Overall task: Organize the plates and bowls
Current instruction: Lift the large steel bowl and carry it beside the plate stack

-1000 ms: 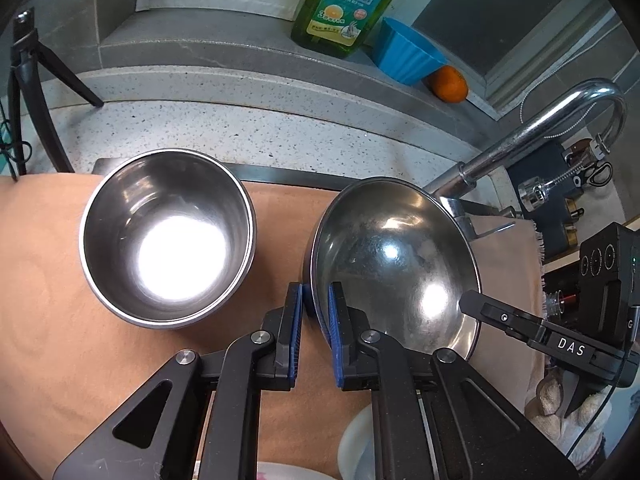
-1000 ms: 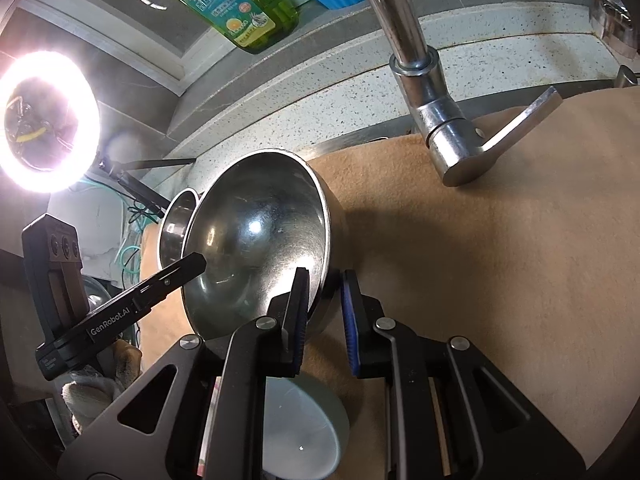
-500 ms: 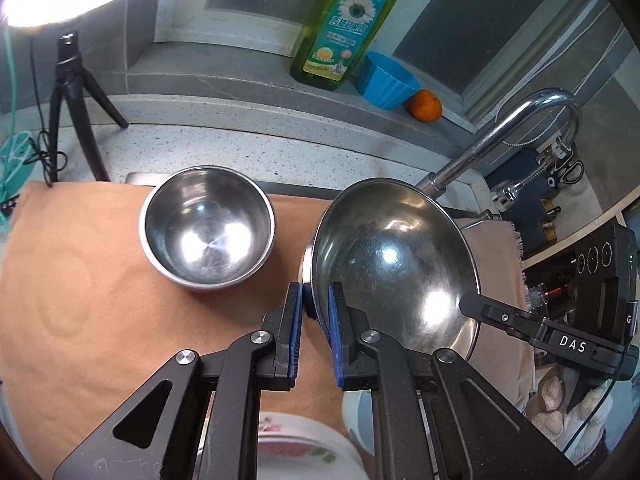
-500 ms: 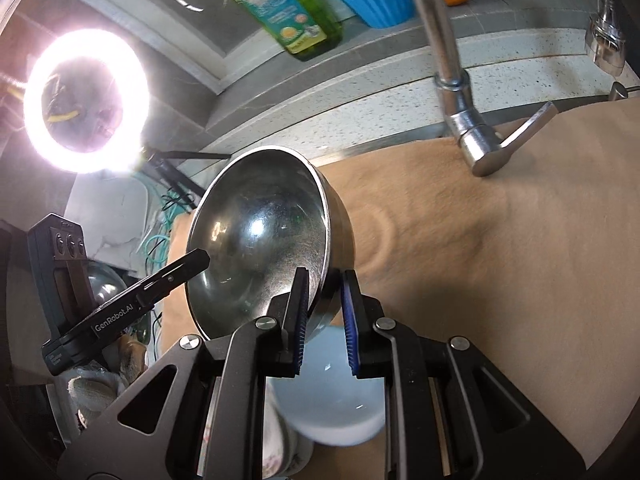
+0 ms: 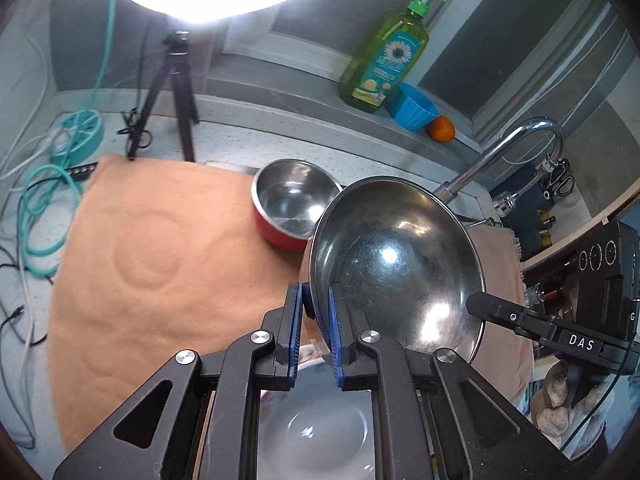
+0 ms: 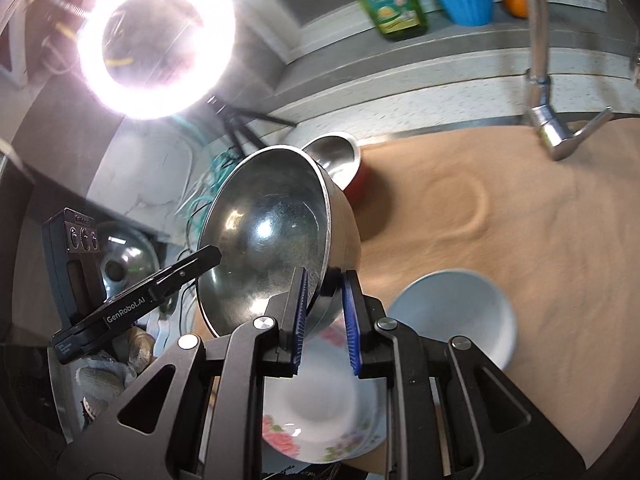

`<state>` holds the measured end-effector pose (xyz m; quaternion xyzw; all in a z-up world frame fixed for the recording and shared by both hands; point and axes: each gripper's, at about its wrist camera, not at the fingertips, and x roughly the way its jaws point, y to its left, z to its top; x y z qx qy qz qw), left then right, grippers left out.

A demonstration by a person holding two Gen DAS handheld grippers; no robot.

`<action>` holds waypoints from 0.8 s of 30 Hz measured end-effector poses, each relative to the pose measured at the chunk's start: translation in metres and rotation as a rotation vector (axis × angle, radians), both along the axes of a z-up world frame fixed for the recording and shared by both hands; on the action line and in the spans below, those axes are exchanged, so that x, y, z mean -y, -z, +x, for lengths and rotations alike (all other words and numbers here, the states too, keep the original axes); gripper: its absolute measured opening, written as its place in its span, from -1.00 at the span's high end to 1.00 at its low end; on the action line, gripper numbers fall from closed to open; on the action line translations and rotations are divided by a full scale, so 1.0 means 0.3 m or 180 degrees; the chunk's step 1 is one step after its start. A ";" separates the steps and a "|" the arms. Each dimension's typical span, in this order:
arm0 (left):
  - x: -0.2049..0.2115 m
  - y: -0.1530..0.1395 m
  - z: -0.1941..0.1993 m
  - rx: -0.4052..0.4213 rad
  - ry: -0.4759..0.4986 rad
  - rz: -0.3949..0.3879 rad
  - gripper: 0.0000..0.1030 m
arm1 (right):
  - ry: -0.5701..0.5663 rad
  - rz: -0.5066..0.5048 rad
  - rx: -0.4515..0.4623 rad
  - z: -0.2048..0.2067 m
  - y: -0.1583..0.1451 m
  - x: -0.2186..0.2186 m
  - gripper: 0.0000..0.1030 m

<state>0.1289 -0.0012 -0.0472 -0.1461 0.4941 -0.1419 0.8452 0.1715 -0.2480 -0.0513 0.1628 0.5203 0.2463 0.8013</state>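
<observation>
Steel bowl [image 5: 396,264] pinched at opposite rim edges by left gripper [image 5: 314,332] and right gripper [image 6: 324,320], jaws nearly closed, tilted above tan mat [image 5: 160,248].

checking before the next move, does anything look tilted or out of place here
The large steel bowl is off the cloth, tipped steeply, pinched at opposite rims by the left tool and right tool. Nothing looks spilled or damaged.

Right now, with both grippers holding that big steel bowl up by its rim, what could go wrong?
1. Each gripper, left gripper and right gripper, pinches only the thin rim of the large steel bowl, so the smooth metal could slip or tilt.
2. The floral bowl and white bowl sit right underneath; a drop could chip them.
3. The small red-sided bowl and faucet stand close behind and could be knocked.
</observation>
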 end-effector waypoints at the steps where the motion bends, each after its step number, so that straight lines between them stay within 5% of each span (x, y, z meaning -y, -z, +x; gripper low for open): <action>1: -0.019 -0.002 -0.012 0.0003 -0.0026 0.0000 0.79 | -0.0011 -0.0008 -0.0007 -0.009 0.001 -0.014 0.66; 24: -0.455 0.102 -0.223 -0.0196 -0.0801 -0.0001 0.79 | -0.0839 -0.0152 -0.0239 -0.097 0.162 -0.506 0.64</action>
